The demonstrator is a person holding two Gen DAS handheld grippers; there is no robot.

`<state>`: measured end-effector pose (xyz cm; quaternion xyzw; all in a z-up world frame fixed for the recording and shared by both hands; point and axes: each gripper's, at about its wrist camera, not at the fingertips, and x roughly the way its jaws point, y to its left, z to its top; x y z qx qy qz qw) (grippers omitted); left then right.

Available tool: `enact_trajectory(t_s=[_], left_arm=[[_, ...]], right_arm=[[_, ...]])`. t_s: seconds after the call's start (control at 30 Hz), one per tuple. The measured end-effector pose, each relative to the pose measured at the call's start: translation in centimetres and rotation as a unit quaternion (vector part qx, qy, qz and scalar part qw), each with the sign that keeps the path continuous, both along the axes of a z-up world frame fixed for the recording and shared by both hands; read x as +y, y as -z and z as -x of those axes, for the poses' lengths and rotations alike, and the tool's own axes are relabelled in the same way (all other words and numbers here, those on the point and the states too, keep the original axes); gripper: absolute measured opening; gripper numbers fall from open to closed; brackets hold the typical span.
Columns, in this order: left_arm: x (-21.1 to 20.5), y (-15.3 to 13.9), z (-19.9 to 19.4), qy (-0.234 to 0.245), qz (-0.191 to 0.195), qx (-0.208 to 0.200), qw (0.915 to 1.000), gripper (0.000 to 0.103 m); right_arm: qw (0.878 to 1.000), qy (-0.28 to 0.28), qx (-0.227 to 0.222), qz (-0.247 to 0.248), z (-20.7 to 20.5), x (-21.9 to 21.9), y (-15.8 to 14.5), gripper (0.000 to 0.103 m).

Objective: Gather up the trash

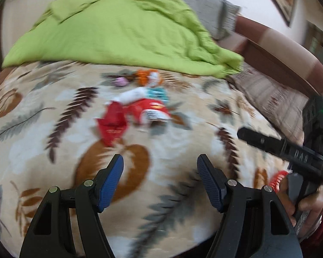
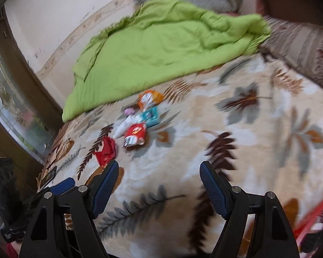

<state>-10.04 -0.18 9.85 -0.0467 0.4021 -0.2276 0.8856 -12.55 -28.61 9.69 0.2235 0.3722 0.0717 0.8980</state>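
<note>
Both claws hover over the bed with nothing in them. The left gripper (image 1: 160, 161) has its jaws spread wide above the leaf-patterned blanket (image 1: 183, 142), and the right gripper (image 2: 159, 167) is likewise spread apart and empty.

Just beyond the left gripper's tips lies the trash, a loose cluster in the middle of the blanket: nearest, a crumpled red wrapper (image 1: 113, 122); touching it on the right, a red-and-white snack packet (image 1: 149, 109); behind these a white tube-like piece (image 1: 132, 94), a teal packet (image 1: 157, 93), an orange packet (image 1: 149, 77) and a small pink scrap (image 1: 120, 82). Farther still lies a rumpled green quilt (image 1: 118, 30).

The step in hand looks like the reach for the first piece. The nearest red wrapper is the sensible pick: come down with the jaws straddling a raised fold and close on the foil alone, not pinching the soft blanket pile beneath.

A red basket (image 2: 312, 217) shows at the near right edge; blur and cropping hide whatever it contains.
</note>
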Motion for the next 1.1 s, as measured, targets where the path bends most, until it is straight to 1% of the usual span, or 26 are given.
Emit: enact_trajectory(t_s=[0.07, 0.13, 0.17, 0.2, 0.23, 0.3, 0.4, 0.47, 0.57, 0.6, 0.63, 0.67, 0.7, 0.73, 0.83, 0.93, 0.97, 1.1], left_arm=[[1.3, 0.6, -1.4, -0.023, -0.004, 0.01, 0.9997, 0.07], [2.1, 1.2, -2.7, -0.036, -0.012, 0.018, 0.9991, 0.07], [2.6, 1.5, -3.7, -0.048, -0.019, 0.02, 0.9985, 0.07], [2.8, 1.8, -4.4, -0.052, -0.023, 0.021, 0.9981, 0.07], [2.9, 2.1, -5.2, -0.056, -0.028, 0.024, 0.9978, 0.07], [2.5, 2.8, -7.3, -0.061, -0.043, 0.03, 0.9968, 0.07], [1.0, 4.0, -9.8, -0.047, -0.054, 0.049, 0.9962, 0.07], [-0.5, 4.9, -11.4, -0.031, -0.059, 0.066, 0.9956, 0.07], [-2.1, 6.2, -12.9, -0.03, -0.087, 0.072, 0.9931, 0.07], [-2.4, 6.6, -13.3, -0.038, -0.099, 0.067, 0.9921, 0.07], [-2.5, 6.9, -13.5, -0.047, -0.107, 0.064, 0.9911, 0.065], [-2.4, 7.4, -13.8, -0.054, -0.108, 0.07, 0.9902, 0.048], [-2.3, 7.6, -13.9, -0.056, -0.104, 0.076, 0.9901, 0.043], [-2.0, 7.6, -13.6, -0.063, -0.095, 0.07, 0.9909, 0.043], [-1.2, 7.2, -12.8, -0.076, -0.09, 0.059, 0.9913, 0.035], [-0.1, 6.1, -10.7, -0.093, -0.076, 0.047, 0.9917, 0.035], [0.2, 5.5, -9.4, -0.096, -0.07, 0.041, 0.992, 0.035], [0.9, 4.5, -6.3, -0.105, -0.072, 0.006, 0.9918, 0.035]], right_arm=[[1.0, -0.012, 0.01, 0.0, -1.3, 1.4, 0.9, 0.081], [1.0, -0.019, 0.008, 0.013, -2.0, 2.9, 2.1, 0.077], [0.999, -0.021, 0.012, 0.024, -2.1, 3.4, 2.3, 0.067], [0.999, -0.028, 0.007, 0.035, -2.1, 3.8, 2.1, 0.067], [0.999, -0.029, -0.013, 0.038, -1.7, 3.9, 1.7, 0.067], [0.998, -0.026, -0.037, 0.043, -0.9, 3.7, 1.3, 0.067], [0.998, -0.021, -0.041, 0.039, -0.7, 3.4, 1.2, 0.067], [0.999, -0.02, -0.04, 0.026, -0.7, 2.9, 1.3, 0.067], [0.999, -0.012, -0.036, 0.003, -0.8, 2.1, 1.5, 0.067], [0.999, -0.012, -0.035, -0.002, -0.8, 1.9, 1.6, 0.067], [0.999, -0.01, -0.034, -0.007, -0.9, 1.8, 1.7, 0.067], [0.999, -0.009, -0.034, -0.01, -0.9, 1.7, 1.7, 0.067], [0.999, -0.009, -0.034, -0.012, -0.9, 1.7, 1.7, 0.067], [0.999, -0.012, -0.033, -0.014, -0.9, 1.7, 1.7, 0.067], [0.999, -0.017, -0.032, -0.017, -1.0, 1.7, 1.8, 0.067], [0.999, -0.026, -0.016, -0.027, -1.8, 1.8, 2.2, 0.067], [0.999, -0.032, -0.008, -0.034, -2.3, 1.8, 2.4, 0.067], [0.997, -0.051, 0.017, -0.059, -4.8, 2.2, 3.4, 0.067]])
